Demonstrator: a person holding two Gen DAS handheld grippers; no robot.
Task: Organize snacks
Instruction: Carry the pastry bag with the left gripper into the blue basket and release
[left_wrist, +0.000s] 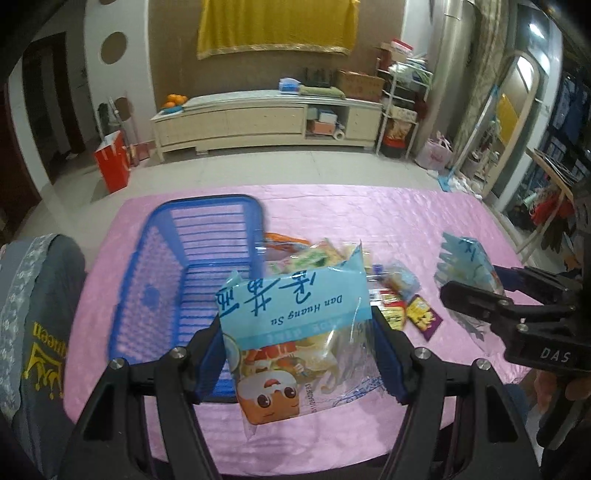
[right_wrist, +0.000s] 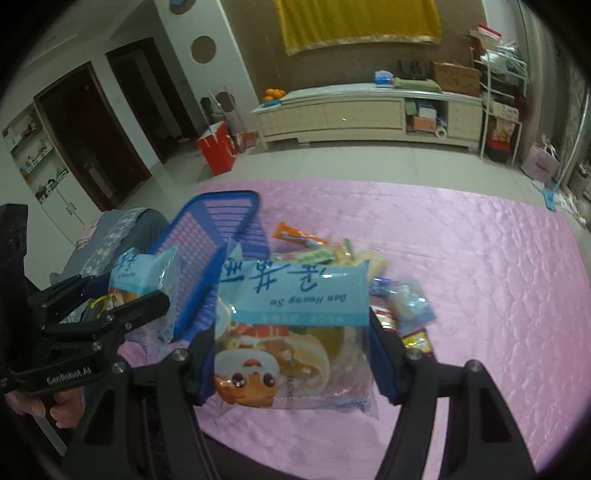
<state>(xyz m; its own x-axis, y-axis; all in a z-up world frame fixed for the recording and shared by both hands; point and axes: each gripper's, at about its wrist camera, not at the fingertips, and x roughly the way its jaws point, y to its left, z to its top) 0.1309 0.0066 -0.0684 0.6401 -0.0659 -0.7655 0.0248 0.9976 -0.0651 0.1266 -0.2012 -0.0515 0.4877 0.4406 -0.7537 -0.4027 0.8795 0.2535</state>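
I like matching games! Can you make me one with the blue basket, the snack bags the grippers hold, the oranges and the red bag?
Things:
1. blue slatted plastic basket
2. light blue egg-yolk pastry bag
3. pile of oranges
4. red paper shopping bag

Places:
A. on the floor
B. on the long cream cabinet
C. between the left gripper's blue pads
D. on the pink tablecloth

Pairs: 1-D, 2-C, 3-B, 4-A

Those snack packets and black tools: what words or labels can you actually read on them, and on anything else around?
"Dan Huang Su": left-held packet, right-held packet.
"DAS": right gripper.
"GenRobot.AI": left gripper.
"ueen": grey cloth.
Chinese characters, small print, loose snacks: not legible.
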